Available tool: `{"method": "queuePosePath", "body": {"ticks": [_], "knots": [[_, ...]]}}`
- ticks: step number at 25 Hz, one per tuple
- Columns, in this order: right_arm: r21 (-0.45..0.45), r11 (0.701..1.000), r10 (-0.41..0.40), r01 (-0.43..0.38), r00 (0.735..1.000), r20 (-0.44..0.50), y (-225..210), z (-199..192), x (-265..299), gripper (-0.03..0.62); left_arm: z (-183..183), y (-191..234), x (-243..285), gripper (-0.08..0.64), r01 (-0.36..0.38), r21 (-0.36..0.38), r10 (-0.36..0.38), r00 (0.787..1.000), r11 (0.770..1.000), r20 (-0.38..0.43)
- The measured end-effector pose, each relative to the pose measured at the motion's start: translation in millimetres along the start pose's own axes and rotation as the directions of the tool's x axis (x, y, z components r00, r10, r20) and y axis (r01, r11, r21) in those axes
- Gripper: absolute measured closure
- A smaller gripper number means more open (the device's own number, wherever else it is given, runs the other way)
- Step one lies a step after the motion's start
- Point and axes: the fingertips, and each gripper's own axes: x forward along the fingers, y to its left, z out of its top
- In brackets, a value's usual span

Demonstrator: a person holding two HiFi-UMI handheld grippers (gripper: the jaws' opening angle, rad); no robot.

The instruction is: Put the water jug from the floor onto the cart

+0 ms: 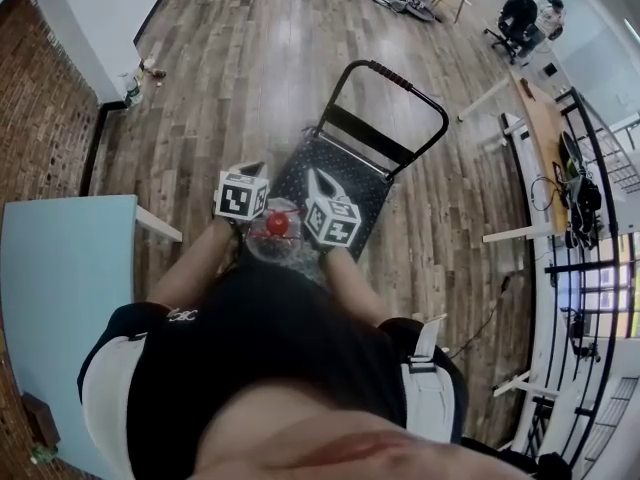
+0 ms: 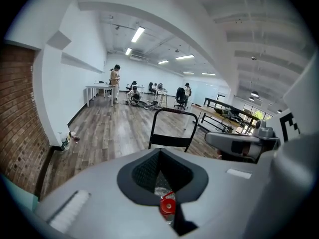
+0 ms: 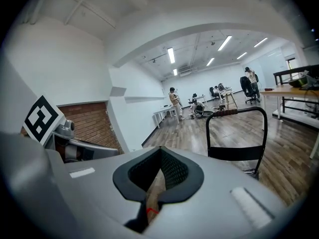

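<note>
Left gripper (image 2: 162,176) is keeping its jaws pressed together, with the water jug (image 2: 160,190) and its red cap (image 2: 168,205) peeking through the slot. Beyond, the black cart handle (image 2: 172,128) is standing over the wooden floor (image 2: 109,133), and the right gripper (image 2: 219,141) is hovering alongside.

The person wears a black short-sleeved top (image 1: 250,353), white side panels (image 1: 108,398). Left gripper (image 2: 166,195) and right gripper (image 3: 153,190) show grey shells (image 2: 99,193), black pads (image 2: 144,171).

Wood-plank floor (image 1: 250,58) throughout. Red brick wall (image 1: 40,108) as reference. Adjoining it on the far side: white wall (image 1: 100,18). Just beside it, nearer: light-blue table (image 1: 60,268). Opposite it, across the floor: wooden desk (image 1: 545,128). Overhead: lit ceiling strip lights (image 2: 138,34).
</note>
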Motion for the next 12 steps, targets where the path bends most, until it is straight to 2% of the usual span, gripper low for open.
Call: {"method": "queuePosePath", "body": {"ticks": [12], "knots": [[-0.007, 1.000, -0.004, 0.004, 1.000, -0.013, 2.3, -8.6, -7.4, 0.578, -9.1, 0.9, -10.8, 0.558, -0.013, -0.011, 0.013, 1.000, 1.000, -0.013]]}}
